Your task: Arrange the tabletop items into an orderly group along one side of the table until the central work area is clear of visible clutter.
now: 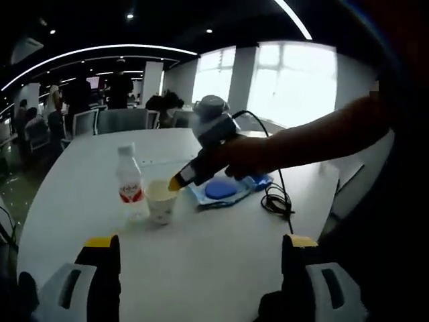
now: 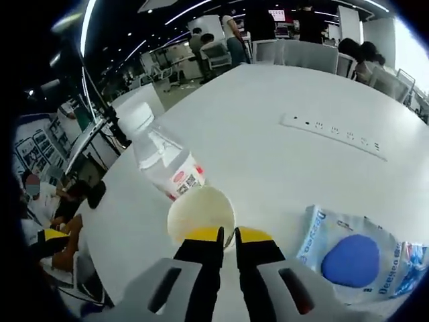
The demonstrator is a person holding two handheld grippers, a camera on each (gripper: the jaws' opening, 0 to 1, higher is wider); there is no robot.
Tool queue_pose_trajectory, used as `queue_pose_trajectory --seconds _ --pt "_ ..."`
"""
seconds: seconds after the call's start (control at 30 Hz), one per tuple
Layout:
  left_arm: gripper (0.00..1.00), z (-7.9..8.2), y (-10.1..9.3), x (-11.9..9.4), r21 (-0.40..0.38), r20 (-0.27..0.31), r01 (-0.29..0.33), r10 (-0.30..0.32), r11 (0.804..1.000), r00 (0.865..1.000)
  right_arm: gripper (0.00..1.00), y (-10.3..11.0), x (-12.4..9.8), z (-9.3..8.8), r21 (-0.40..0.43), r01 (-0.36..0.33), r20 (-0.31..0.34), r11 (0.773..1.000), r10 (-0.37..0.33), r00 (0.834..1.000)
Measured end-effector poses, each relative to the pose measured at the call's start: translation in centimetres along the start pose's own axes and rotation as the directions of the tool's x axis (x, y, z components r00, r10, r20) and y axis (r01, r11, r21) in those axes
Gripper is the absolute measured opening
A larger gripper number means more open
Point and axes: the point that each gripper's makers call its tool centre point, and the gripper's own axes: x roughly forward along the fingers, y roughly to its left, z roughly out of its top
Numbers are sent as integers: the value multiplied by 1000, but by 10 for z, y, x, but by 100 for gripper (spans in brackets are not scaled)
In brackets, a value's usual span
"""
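Note:
A white paper cup (image 1: 161,201) (image 2: 200,213) stands on the white table (image 1: 221,255) next to a clear water bottle (image 1: 129,181) (image 2: 167,164) with a red label. My right gripper (image 2: 228,236) (image 1: 175,182) is at the cup's near rim, its yellow-tipped jaws closed to a thin gap with the rim between them. Just right of the cup lies a blue wipes packet (image 1: 224,190) (image 2: 355,258). My left gripper (image 1: 201,258) hangs back over the table's near part, jaws wide apart and nothing between them.
A black cable (image 1: 276,201) lies coiled beside the packet. A power strip (image 2: 335,137) is set into the table farther back. Office chairs (image 1: 124,119) and people stand beyond the far edge. A person's arm (image 1: 315,137) reaches in from the right.

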Motion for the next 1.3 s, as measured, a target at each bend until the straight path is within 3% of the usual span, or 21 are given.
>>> queue_pose_trajectory --seconds 0.47,0.93,1.3 --pt "99 5 -5 1 18 -9 17 -17 1000 1000 0 -11 -8 15 56 21 26 998 -23 999" --pt "97 0 -7 -1 26 -28 32 -31 999 999 0 -33 -6 10 127 53 12 990 -55 998" --pt "97 -5 -10 1 31 -49 38 -37 999 998 2 -39 -6 16 106 64 38 992 -68 997"
